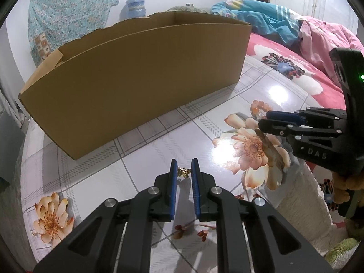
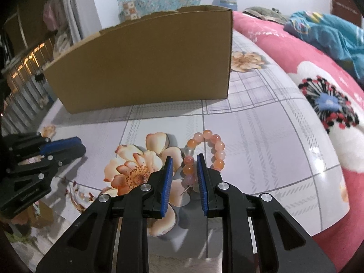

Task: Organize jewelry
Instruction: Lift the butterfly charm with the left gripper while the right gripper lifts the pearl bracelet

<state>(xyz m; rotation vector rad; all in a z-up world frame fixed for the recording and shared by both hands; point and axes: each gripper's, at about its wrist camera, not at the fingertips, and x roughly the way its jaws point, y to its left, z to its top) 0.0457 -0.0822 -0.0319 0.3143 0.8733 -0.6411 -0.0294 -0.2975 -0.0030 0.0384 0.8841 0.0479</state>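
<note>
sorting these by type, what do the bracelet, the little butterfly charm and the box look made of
Bracelet: glossy, partly see-through pink and orange round beads, probably stone or glass.
Butterfly charm: thin gold-coloured openwork, probably metal; too small to be sure.
Box: plain matte brown cardboard, with a ragged torn top edge.

Glossy floral tablecloth [image 2: 273, 136], matt cardboard box [image 1: 136, 86], glassy beaded bracelet [image 2: 204, 152], perhaps metal butterfly charm [image 1: 184, 172].

We see our left gripper [image 1: 184, 161] and right gripper [image 2: 184, 157] as black plastic frames with silver pivot screws, ribbed blue pads [image 2: 167, 182] and white lettering.
</note>
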